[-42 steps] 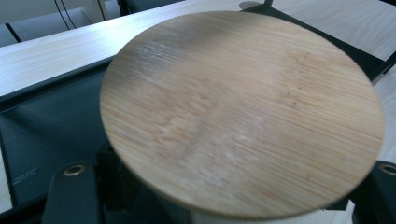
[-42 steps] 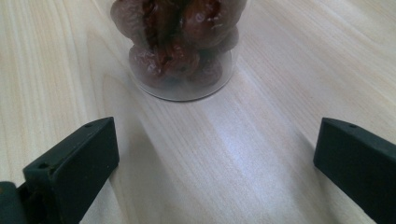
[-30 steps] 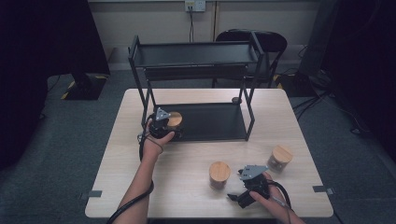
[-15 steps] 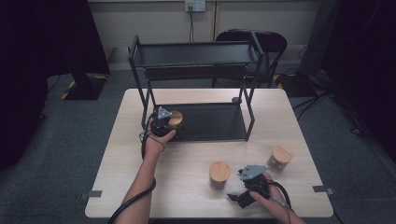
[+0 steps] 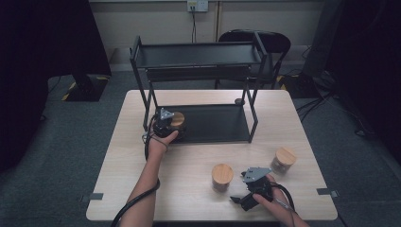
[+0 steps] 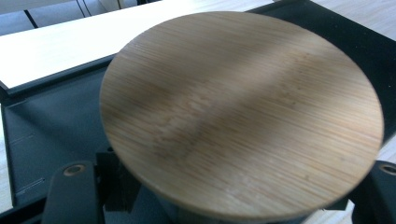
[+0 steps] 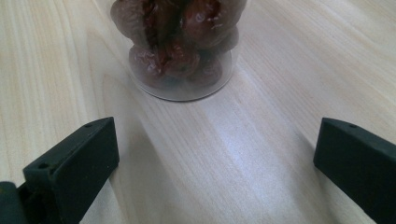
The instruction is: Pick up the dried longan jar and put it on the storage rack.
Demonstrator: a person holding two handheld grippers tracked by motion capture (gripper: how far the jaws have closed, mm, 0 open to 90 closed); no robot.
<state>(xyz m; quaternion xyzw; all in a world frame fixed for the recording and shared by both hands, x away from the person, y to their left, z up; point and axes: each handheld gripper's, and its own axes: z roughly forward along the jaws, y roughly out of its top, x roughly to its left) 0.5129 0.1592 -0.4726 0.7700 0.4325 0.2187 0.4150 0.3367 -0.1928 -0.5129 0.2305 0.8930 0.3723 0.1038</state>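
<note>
The left tool [image 5: 169,124] grips a jar [image 5: 178,120] at the rack's [image 5: 222,137] 9 o'clock edge and could tip it off, while the right tool [image 5: 240,200] stays wide.

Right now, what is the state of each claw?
Left claw: closed on the jar with the wooden lid.
Right claw: open, holding nothing.
</note>
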